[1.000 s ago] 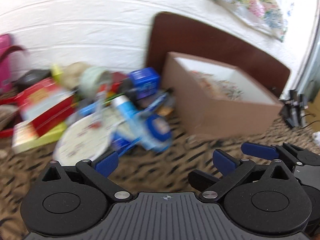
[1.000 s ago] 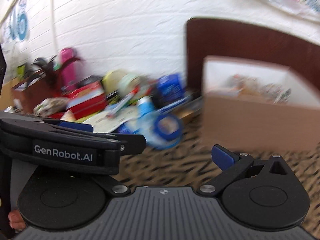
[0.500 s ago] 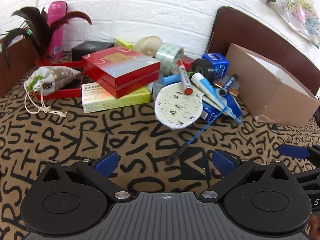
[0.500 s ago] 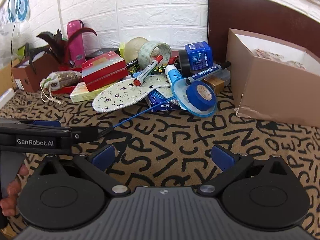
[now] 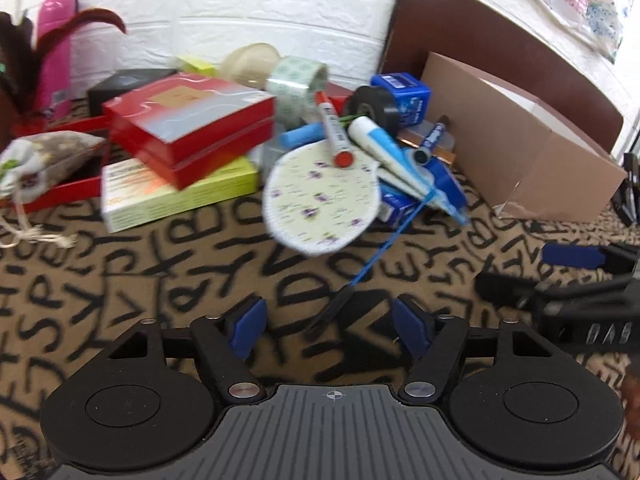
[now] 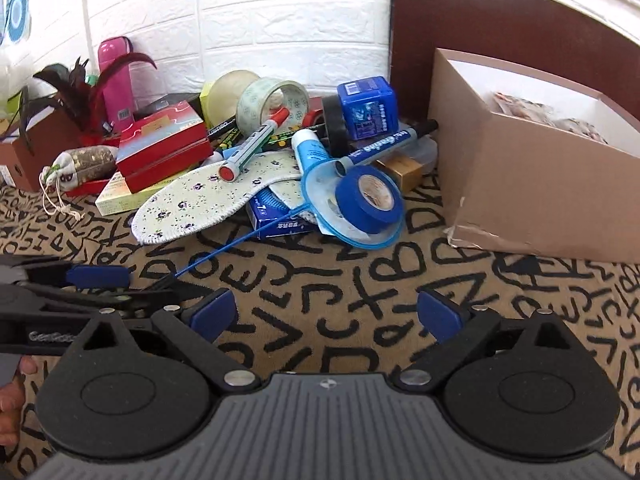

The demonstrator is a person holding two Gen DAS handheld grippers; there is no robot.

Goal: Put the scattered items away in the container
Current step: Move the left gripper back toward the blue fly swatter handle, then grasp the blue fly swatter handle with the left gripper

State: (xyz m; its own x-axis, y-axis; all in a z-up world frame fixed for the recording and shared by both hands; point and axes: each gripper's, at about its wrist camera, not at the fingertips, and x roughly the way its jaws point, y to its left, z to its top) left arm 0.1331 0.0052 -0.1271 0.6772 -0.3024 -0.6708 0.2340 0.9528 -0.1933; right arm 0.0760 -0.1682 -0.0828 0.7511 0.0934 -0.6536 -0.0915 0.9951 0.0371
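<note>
A pile of loose items lies on the patterned cloth: a flowered insole point(image 5: 320, 196) point(image 6: 208, 196), a red-capped marker point(image 5: 334, 136) point(image 6: 250, 146), a blue tape roll point(image 6: 370, 200), a white-and-blue tube point(image 5: 380, 144), a blue marker point(image 6: 384, 146) and a small blue net with a thin handle point(image 6: 240, 240). The brown cardboard box point(image 5: 520, 152) point(image 6: 532, 188) stands open to the right of the pile. My left gripper point(image 5: 332, 322) is open and empty, with the net handle's black tip point(image 5: 332, 312) between its fingers. My right gripper point(image 6: 324, 310) is open and empty in front of the pile.
Red gift boxes point(image 5: 188, 120) lie on a yellow-green box point(image 5: 176, 196) at the left, with a drawstring pouch point(image 5: 40, 160), a pink bottle point(image 6: 114, 76) and clear tape rolls point(image 6: 276, 104) behind. A dark wooden board point(image 6: 500, 20) leans on the white brick wall.
The left wrist view has moved forward toward the pile, and the net handle's tip now lies between the left fingers. Both views have swung left from the box over the second.
</note>
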